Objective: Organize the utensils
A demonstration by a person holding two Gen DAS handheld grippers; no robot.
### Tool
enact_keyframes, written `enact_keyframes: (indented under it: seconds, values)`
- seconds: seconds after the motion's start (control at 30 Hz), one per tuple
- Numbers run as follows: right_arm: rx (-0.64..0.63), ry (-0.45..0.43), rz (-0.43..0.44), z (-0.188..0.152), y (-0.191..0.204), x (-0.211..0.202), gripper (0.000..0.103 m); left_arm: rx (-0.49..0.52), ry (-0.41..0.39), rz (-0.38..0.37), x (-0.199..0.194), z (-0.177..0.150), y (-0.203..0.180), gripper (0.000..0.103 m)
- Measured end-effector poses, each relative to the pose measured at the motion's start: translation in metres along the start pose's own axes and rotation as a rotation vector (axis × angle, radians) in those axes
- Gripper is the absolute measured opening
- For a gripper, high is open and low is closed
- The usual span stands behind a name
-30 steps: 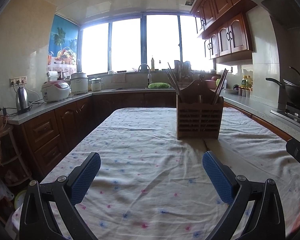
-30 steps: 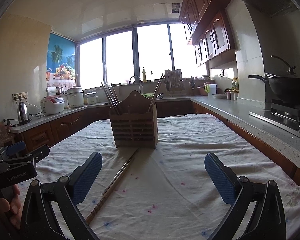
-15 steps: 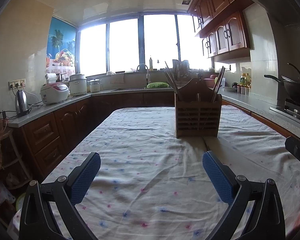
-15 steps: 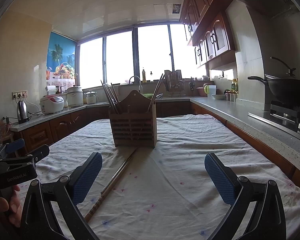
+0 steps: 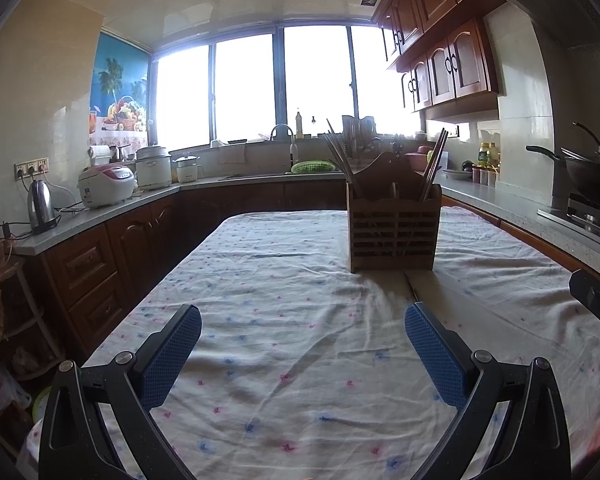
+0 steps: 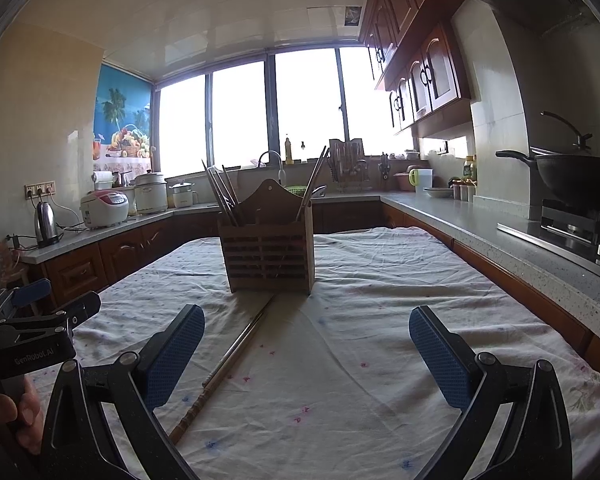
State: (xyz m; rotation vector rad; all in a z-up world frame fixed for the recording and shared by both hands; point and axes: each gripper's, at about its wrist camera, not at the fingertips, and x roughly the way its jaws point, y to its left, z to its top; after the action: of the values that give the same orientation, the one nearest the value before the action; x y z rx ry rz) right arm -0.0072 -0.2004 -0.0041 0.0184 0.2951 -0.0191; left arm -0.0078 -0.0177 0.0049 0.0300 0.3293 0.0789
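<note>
One floral tablecloth [image 6: 380, 280] fills a wood-cabineted kitchen.

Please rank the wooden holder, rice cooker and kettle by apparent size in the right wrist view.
1. Holder, clearly largest, though also nearest the camera.
2. Rice cooker.
3. Kettle, narrower than the cooker but about as tall, so that ranking is close.

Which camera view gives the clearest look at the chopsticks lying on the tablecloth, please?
The right wrist view: the loose chopsticks lie in full length on the tablecloth, running from the wooden holder toward the camera. The left wrist view does not show them clearly.
</note>
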Motion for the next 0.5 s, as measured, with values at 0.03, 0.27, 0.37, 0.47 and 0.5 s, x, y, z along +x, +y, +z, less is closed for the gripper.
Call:
enact_keyframes:
  seconds: [0.03, 0.27, 0.37, 0.47, 0.5]
  values:
    - [0.000, 0.000, 0.000, 0.0000, 0.0001, 0.0000, 0.103, -0.001, 0.001, 0.000, -0.0004, 0.0001, 0.0001, 0.102]
    - [0.001, 0.000, 0.002, -0.0004, 0.0004, -0.0005, 0.103, -0.004, 0.001, 0.000, -0.0011, 0.0002, -0.0001, 0.102]
    - [0.001, 0.000, 0.004, -0.0002, 0.0004, -0.0005, 0.103, -0.002, 0.001, -0.001, -0.0016, -0.0007, -0.0005, 0.102]
    - [0.001, 0.000, 0.006, 0.0004, 0.0014, -0.0007, 0.103, 0.000, 0.002, -0.002, -0.0015, -0.0006, -0.0014, 0.102]
    - [0.001, -0.002, 0.005, 0.0007, 0.0022, -0.0013, 0.103, 0.000, 0.002, -0.001, -0.0014, -0.0006, -0.0015, 0.102]
